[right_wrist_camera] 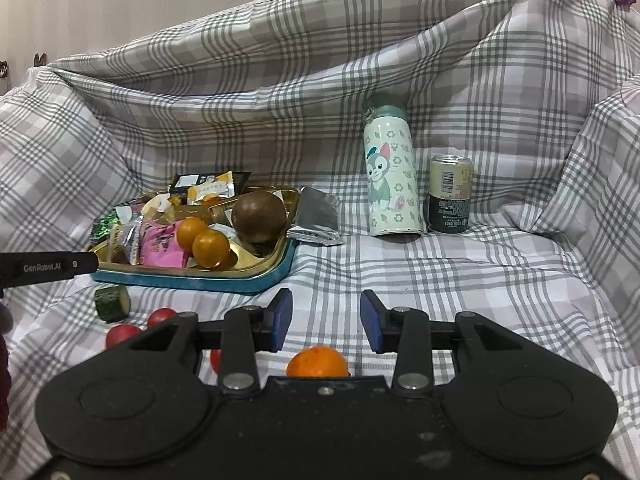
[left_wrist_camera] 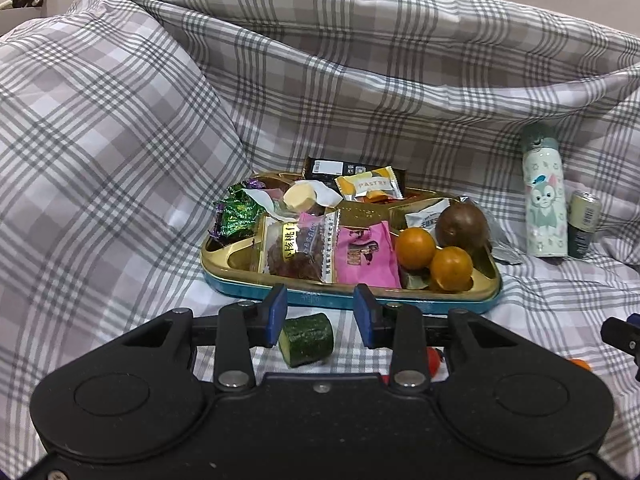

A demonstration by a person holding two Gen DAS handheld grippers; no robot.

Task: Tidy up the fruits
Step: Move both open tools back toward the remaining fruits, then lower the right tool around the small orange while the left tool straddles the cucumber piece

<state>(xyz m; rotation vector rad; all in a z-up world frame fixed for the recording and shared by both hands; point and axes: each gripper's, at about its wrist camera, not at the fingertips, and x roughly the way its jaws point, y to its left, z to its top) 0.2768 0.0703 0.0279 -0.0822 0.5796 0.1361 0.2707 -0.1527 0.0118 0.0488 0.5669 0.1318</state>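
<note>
A grey plaid sheet (right_wrist_camera: pixel 400 280) covered the whole surface and rose in folds behind, under a pale wall. The left tongs (left_wrist_camera: pixel 320 312) stood apart and empty, a cucumber piece (left_wrist_camera: pixel 307 339) between them, the snack tray (left_wrist_camera: pixel 352 300) just beyond. The right tongs (right_wrist_camera: pixel 326 320) were apart too, an orange (right_wrist_camera: pixel 318 362) close beneath.

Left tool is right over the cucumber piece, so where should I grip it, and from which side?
Grip the cucumber piece across its dark green curved skin, coming straight down from above. It lies on its side on the cloth, cut face toward the left, and already sits between the open left tool fingers.
</note>
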